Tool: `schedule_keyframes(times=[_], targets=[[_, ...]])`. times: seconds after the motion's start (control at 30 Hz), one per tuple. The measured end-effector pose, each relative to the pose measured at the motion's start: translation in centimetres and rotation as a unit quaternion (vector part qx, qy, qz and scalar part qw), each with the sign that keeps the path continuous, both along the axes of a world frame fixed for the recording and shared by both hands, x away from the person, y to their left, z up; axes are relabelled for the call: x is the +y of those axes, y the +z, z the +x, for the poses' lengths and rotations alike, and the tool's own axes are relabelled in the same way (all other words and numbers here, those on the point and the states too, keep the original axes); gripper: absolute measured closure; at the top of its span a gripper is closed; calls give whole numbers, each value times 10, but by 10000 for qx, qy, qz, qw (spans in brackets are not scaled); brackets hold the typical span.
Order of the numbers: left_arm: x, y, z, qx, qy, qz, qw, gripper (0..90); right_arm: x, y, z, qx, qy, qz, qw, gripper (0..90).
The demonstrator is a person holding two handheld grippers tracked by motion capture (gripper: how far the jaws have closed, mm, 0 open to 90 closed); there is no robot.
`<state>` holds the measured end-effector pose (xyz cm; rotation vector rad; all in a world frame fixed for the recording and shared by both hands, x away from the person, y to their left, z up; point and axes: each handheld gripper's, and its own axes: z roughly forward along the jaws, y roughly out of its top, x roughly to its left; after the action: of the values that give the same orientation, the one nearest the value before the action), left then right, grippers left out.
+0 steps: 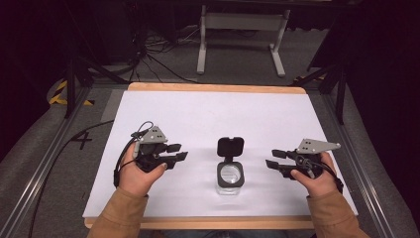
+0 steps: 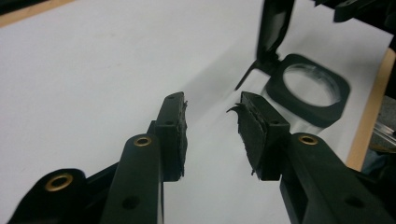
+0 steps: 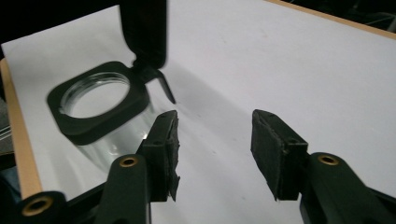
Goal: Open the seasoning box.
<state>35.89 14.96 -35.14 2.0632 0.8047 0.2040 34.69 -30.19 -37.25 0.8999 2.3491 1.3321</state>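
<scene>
A clear glass jar (image 1: 230,177) with a black square collar stands near the table's front middle, its black hinged lid (image 1: 230,147) flipped up and back. The jar (image 2: 310,88) lies ahead and to the right in the left gripper view, and the jar (image 3: 100,105) is ahead to the left in the right gripper view. My left gripper (image 1: 181,151) is open, left of the jar and apart from it. My right gripper (image 1: 271,158) is open on the jar's right side, also apart. Nothing sits between either pair of jaws.
A white sheet (image 1: 198,119) covers the wooden table (image 1: 213,88). Metal rails run along both table sides. A white frame stand (image 1: 242,29) and cables sit on the floor beyond the far edge.
</scene>
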Motion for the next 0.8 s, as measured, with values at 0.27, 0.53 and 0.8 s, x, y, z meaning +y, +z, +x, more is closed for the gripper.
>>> schedule_keyframes(times=[0.27,0.53,0.8], targets=[[15,-34,21,439,168,282,9985,546,-30,-21,19,124,-641,-228,9976,447],[21,-66,35,668,325,626,9953,474,-46,-46,33,452,-1037,-380,9929,414],[16,-73,37,743,212,714,9945,414,-46,-60,38,755,-1098,-720,9885,392]])
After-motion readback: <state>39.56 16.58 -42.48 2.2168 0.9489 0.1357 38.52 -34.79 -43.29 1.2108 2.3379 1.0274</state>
